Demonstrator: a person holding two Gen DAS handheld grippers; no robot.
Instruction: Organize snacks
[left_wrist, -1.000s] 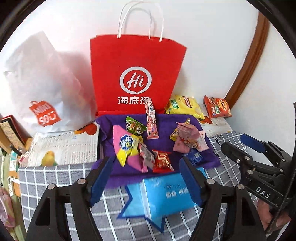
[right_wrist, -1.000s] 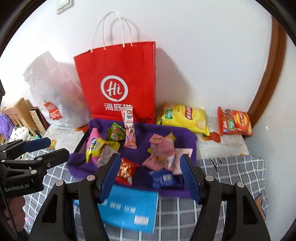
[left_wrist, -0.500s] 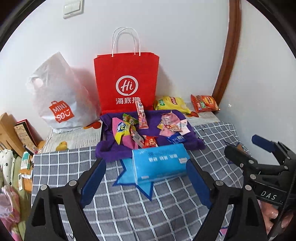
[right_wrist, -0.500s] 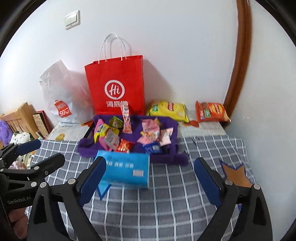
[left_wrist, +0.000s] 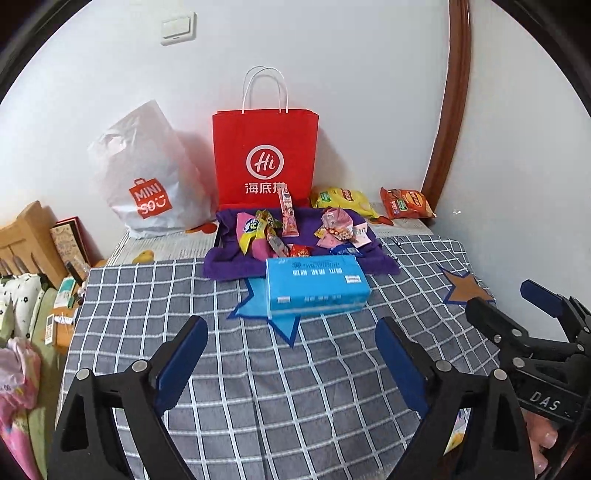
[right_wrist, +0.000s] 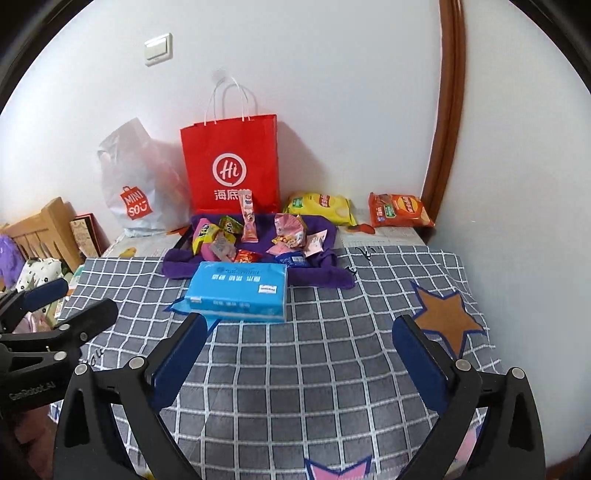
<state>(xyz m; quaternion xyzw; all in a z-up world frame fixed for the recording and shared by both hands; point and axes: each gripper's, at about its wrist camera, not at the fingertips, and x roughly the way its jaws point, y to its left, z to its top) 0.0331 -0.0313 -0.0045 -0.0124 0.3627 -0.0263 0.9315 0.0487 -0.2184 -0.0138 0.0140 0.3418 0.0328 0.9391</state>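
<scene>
I had both the left gripper (left_wrist: 291, 343) and right gripper (right_wrist: 299, 339) empty, fingers opening. The snacks (left_wrist: 295, 230) lay heaped on the purple cloth (left_wrist: 229, 264) beyond the tissue pack (left_wrist: 316, 286); light, crinkly, slippery packets, I judged, best pinched by an edge.

— What can be read here?
— "Hi" and 海底 on the red paper bag (left_wrist: 264, 158); "MINI SO" on the white plastic bag (left_wrist: 147, 173).
— And the tools?
— "DAS" on the right hand-held gripper (left_wrist: 543, 400).
</scene>
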